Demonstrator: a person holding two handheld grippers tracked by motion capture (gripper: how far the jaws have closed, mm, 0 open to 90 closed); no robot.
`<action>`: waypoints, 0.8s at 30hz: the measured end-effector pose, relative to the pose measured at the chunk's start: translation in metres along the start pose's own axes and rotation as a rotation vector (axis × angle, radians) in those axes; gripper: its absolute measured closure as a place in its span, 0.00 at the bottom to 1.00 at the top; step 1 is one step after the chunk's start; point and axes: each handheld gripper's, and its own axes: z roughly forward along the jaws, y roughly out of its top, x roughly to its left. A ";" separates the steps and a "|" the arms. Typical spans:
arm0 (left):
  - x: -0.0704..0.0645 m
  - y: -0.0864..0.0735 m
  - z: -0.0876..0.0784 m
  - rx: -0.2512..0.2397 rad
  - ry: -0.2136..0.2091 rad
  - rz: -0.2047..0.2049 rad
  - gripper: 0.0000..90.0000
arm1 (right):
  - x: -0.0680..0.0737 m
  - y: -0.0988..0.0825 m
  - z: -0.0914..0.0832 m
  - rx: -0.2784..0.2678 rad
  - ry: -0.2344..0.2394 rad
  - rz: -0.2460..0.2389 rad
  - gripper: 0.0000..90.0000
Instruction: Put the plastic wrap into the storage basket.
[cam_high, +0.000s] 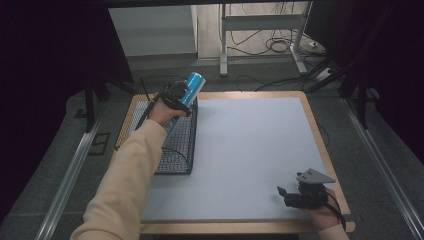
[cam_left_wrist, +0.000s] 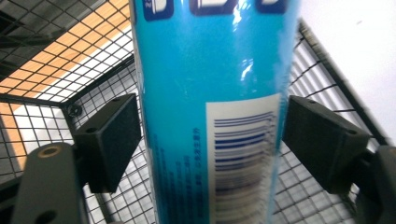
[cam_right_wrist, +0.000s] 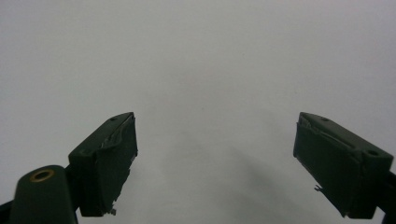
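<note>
The tall blue cylindrical can (cam_left_wrist: 215, 112) stands tilted over the black wire mesh basket (cam_high: 176, 145) between the left tool's (cam_high: 175, 97) pads, which look just parted from it: the release step. Next, lift that tool clear. The right tool (cam_high: 292, 192) rests open on the table (cam_high: 250, 145).
</note>
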 end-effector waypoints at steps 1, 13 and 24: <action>0.000 0.000 -0.004 -0.013 -0.005 -0.009 0.19 | 0.000 0.000 0.000 -0.001 0.000 0.000 0.15; -0.024 -0.019 -0.060 -0.157 -0.091 -0.003 0.11 | 0.002 0.002 -0.001 -0.008 0.009 -0.003 0.15; -0.095 -0.054 -0.110 -0.291 -0.204 0.124 0.14 | 0.008 0.008 -0.001 -0.027 0.004 -0.023 0.15</action>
